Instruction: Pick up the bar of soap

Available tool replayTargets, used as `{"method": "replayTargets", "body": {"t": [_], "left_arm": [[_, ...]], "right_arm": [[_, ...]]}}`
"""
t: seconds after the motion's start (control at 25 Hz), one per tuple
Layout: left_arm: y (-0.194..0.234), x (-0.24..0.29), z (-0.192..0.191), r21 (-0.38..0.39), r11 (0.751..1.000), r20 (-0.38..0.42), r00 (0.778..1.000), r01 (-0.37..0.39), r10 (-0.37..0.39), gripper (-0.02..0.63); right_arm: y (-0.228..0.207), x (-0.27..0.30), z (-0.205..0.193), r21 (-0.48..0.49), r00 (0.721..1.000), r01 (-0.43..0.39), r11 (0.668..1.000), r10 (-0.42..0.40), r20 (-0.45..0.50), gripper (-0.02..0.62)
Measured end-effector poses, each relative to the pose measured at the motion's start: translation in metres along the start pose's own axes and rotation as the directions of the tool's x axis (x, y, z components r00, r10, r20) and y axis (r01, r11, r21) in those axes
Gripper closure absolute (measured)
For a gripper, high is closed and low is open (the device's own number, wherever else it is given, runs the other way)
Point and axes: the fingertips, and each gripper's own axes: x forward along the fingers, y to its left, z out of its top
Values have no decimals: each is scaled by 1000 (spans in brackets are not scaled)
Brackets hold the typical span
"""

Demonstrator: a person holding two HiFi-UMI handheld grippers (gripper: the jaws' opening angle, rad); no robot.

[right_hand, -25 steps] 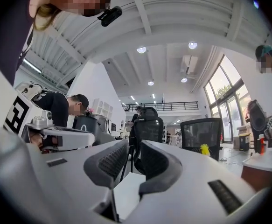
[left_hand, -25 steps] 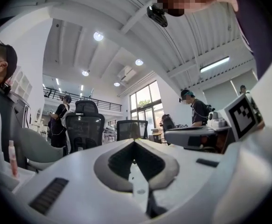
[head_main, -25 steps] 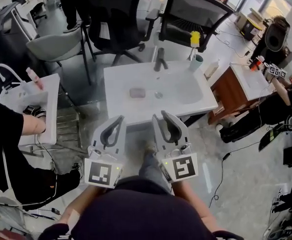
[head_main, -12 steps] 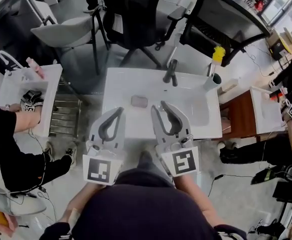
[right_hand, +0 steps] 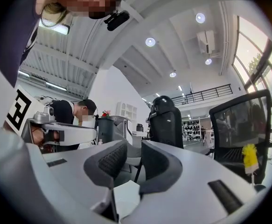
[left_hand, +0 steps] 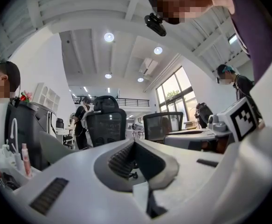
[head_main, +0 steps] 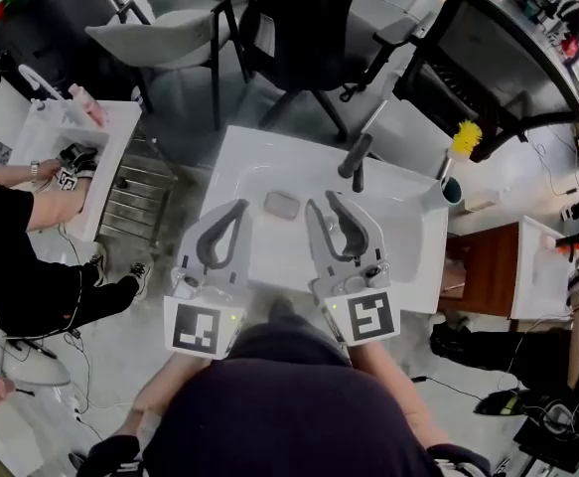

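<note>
Both grippers are level, side by side over the near edge of the white rectangular ceramic basin (head_main: 408, 251), pointing 12 o'clock. Left gripper (head_main: 239, 207) has its jaws tip to tip and empty. Right gripper (head_main: 324, 203) is part open with nothing between the jaws. The pale grey rounded bar of soap (head_main: 281, 205) lies in the basin between the tips, at 3 o'clock of left and 9 o'clock of right, equally near. Its long axis runs roughly 9-to-3. Neither gripper view shows it, so it's below both. My read: the right one should pitch down and shift toward 9.
</note>
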Motion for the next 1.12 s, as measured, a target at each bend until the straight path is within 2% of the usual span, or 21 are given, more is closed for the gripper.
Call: {"method": "replayTargets", "body": {"t": [0.32, 0.52, 0.84, 1.12], "left_arm": [[7, 9, -10, -7, 998, -11, 998, -55, 55, 606], [19, 5, -20, -17, 998, -26, 998, -59, 58, 606], [39, 15, -42, -23, 1000, -81, 997, 15, -17, 606], [49, 29, -68, 14, 996, -73, 993, 92, -91, 606]], "right_arm": [[-4, 22, -9, -5, 997, -72, 997, 72, 11, 503], [9, 36, -15, -6, 996, -94, 996, 94, 2, 504], [19, 60, -33, -38, 997, -71, 997, 70, -30, 505], [22, 76, -71, -76, 995, -71, 995, 66, -68, 503]]}}
